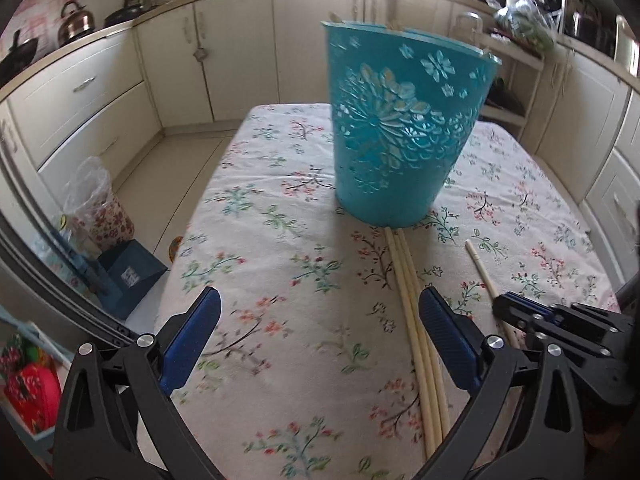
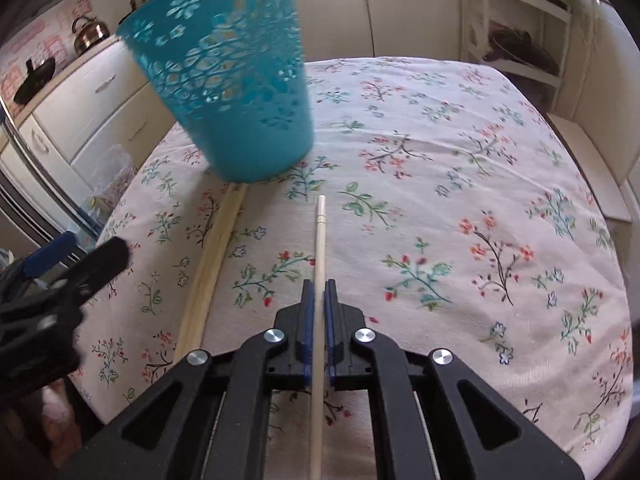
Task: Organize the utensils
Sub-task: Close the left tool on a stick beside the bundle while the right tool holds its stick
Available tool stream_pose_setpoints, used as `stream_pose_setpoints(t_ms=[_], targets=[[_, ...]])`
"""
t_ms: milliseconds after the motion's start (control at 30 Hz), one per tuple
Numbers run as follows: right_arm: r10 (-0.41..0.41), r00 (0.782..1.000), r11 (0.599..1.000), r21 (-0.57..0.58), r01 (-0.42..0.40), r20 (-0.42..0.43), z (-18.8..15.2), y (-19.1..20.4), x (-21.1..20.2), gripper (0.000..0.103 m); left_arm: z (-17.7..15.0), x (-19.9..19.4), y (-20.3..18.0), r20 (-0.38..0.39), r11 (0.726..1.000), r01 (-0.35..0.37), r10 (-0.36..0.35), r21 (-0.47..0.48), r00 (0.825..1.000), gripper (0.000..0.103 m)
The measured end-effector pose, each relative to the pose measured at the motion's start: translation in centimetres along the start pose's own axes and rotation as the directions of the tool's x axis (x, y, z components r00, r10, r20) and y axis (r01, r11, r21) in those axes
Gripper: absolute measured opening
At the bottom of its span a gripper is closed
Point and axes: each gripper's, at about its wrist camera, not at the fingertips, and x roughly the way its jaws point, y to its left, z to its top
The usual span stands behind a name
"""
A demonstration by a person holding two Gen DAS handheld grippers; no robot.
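A teal perforated holder (image 1: 400, 120) stands on the floral tablecloth; it also shows in the right wrist view (image 2: 228, 80). Three pale chopsticks (image 1: 416, 320) lie side by side in front of it, beside my open, empty left gripper (image 1: 320, 320); they also show in the right wrist view (image 2: 208, 268). My right gripper (image 2: 319, 292) is shut on a single chopstick (image 2: 320, 240) that points toward the holder. In the left wrist view that gripper (image 1: 500, 306) and its chopstick (image 1: 482, 268) are at the right.
The table (image 2: 480, 160) stands in a kitchen with cream cabinets (image 1: 100, 92). A kettle (image 1: 76, 20) is on the counter. A floral bin with a bag (image 1: 100, 208) and a blue box (image 1: 128, 276) are on the floor at the left.
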Motion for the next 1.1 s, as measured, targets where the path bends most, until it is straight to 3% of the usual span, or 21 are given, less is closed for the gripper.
stream_pose_setpoints(t_ms=[367,733,833,900,1000,1100], targets=[[0.058,0.998,0.997,0.058,-0.058,0.0,0.2,-0.4,0.0,0.006,0.8,5.0,-1.9,-0.114,0.996,-0.069,0.074,0.05,0.991,0.095],[0.085,0.996,0.994,0.076,-0.084,-0.004,0.5,-0.3,0.0,0.006,1.7,6.2,-2.9,-0.124,0.994,-0.068,0.079,0.084,0.989,0.091],[0.083,0.997,0.994,0.073,-0.082,-0.002,0.6,-0.4,0.0,0.006,1.9,6.1,-3.2,-0.119,0.996,-0.017,0.028,0.09,0.992,0.07],[0.082,0.997,0.994,0.074,-0.082,0.0,0.6,-0.3,0.1,0.006,2.0,5.8,-3.6,-0.119,0.994,0.029,-0.016,0.105,0.993,0.046],[0.082,0.997,0.994,0.074,-0.082,0.001,0.7,-0.4,0.1,0.006,1.9,5.7,-4.3,-0.125,0.985,0.103,-0.085,0.139,0.989,0.02],[0.085,0.996,0.993,0.076,-0.085,0.002,0.6,-0.4,0.1,0.006,1.8,5.6,-3.9,-0.143,0.975,0.172,-0.152,0.141,0.978,0.008]])
